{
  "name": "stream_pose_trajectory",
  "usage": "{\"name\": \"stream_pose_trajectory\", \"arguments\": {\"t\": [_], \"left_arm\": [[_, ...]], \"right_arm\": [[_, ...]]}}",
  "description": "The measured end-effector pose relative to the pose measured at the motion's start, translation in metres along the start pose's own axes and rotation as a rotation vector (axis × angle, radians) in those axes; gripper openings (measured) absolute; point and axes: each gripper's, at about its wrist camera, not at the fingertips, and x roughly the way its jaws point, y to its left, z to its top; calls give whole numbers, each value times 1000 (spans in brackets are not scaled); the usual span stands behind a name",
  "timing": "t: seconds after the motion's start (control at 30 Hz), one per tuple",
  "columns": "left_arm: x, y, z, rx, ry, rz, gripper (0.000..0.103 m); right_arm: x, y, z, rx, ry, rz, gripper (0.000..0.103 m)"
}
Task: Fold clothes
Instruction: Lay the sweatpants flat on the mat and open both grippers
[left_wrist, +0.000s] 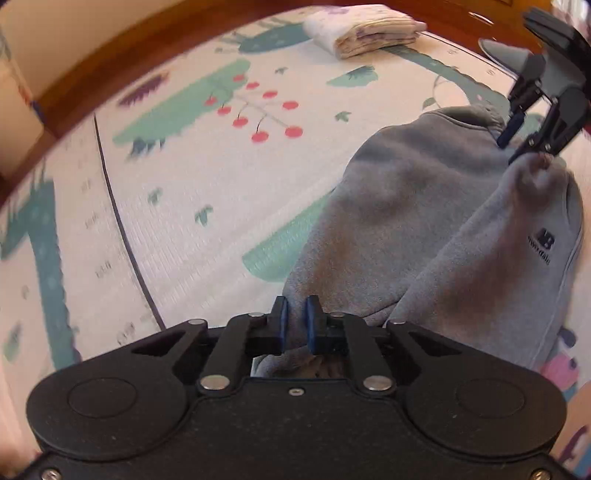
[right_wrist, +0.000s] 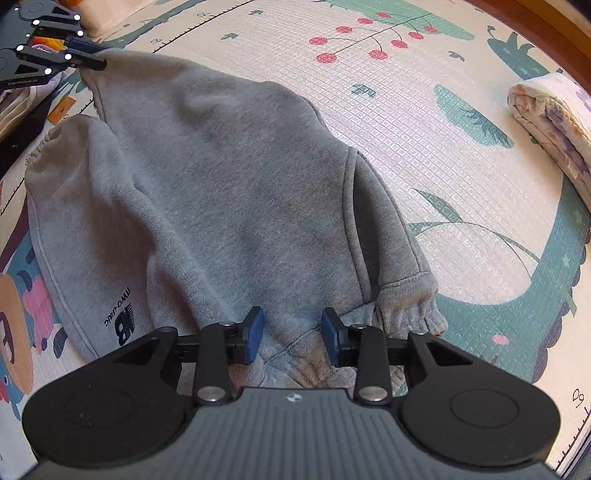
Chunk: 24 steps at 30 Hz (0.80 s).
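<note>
Now left claw (left_wrist: 295, 319) pinching grey sweatshirt (left_wrist: 399, 221), right claw (right_wrist: 291, 338) wide above it

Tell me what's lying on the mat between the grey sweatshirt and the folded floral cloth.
Nothing: in the right wrist view, only bare play mat with its printed pattern separates the grey sweatshirt from the folded floral cloth.

The sweatshirt (right_wrist: 229, 192) lies on the play mat (right_wrist: 424, 147), one sleeve folded over its body. The left gripper (left_wrist: 295, 321) is clamped on fabric at one edge; the right gripper (right_wrist: 291, 338), jaws parted, hangs over the cuffed hem at the opposite end. A folded cloth (right_wrist: 554, 125) rests well apart (near the mat's edge), beyond the sweatshirt.
</note>
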Motion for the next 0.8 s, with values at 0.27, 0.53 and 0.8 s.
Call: {"name": "stream_pose_trajectory", "arguments": {"t": [0.27, 0.53, 0.8], "left_arm": [[-1, -91, -41, 499, 21, -115, 13], [14, -6, -22, -13, 131, -382, 33], [14, 90, -35, -539, 115, -304, 40]], "right_arm": [[0, 0, 1, -6, 3, -9, 37], [-1, -1, -1, -2, 1, -5, 37], [-13, -8, 2, 18, -34, 3, 42]]}}
